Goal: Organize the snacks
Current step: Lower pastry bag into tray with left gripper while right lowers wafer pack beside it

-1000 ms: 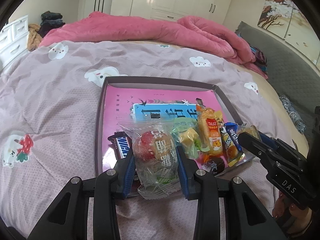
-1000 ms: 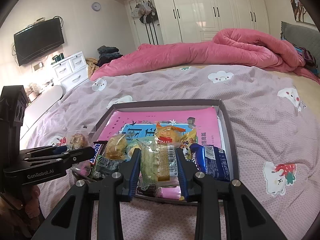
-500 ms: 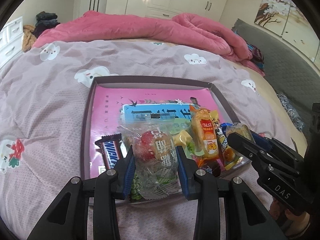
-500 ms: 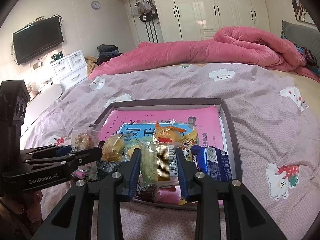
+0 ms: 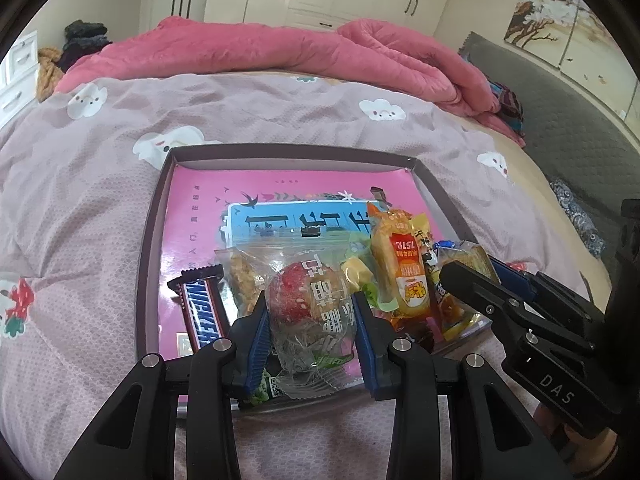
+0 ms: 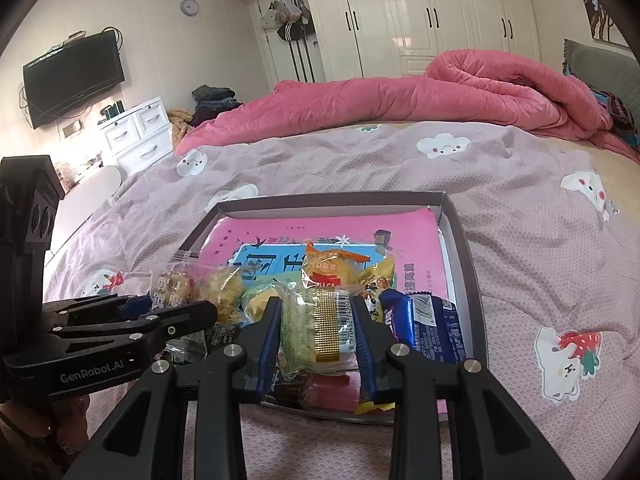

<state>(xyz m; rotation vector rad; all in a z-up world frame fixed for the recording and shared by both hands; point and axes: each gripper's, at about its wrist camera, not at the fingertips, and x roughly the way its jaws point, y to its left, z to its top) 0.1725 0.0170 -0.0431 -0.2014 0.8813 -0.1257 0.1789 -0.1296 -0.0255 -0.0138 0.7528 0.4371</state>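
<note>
A shallow dark-rimmed box (image 5: 154,216) with a pink printed floor lies on the bed; it also shows in the right wrist view (image 6: 456,224). My left gripper (image 5: 312,320) is shut on a clear snack packet with a red ball (image 5: 308,300), held over the box's near edge. My right gripper (image 6: 316,320) is shut on a greenish pastry packet (image 6: 316,324), also over the near edge. A Snickers bar (image 5: 200,308), an orange packet (image 5: 400,264) and a blue packet (image 6: 432,328) lie in the box.
The box rests on a mauve quilt with cartoon prints (image 5: 80,200). A rolled pink duvet (image 6: 440,96) lies behind it. White drawers (image 6: 136,136) and a wall television (image 6: 72,76) are at the left; wardrobes (image 6: 420,12) stand behind.
My left gripper has carried its packet forward and left over the box, showing the Snickers bar more fully. The right gripper holds its packet nearly still.
</note>
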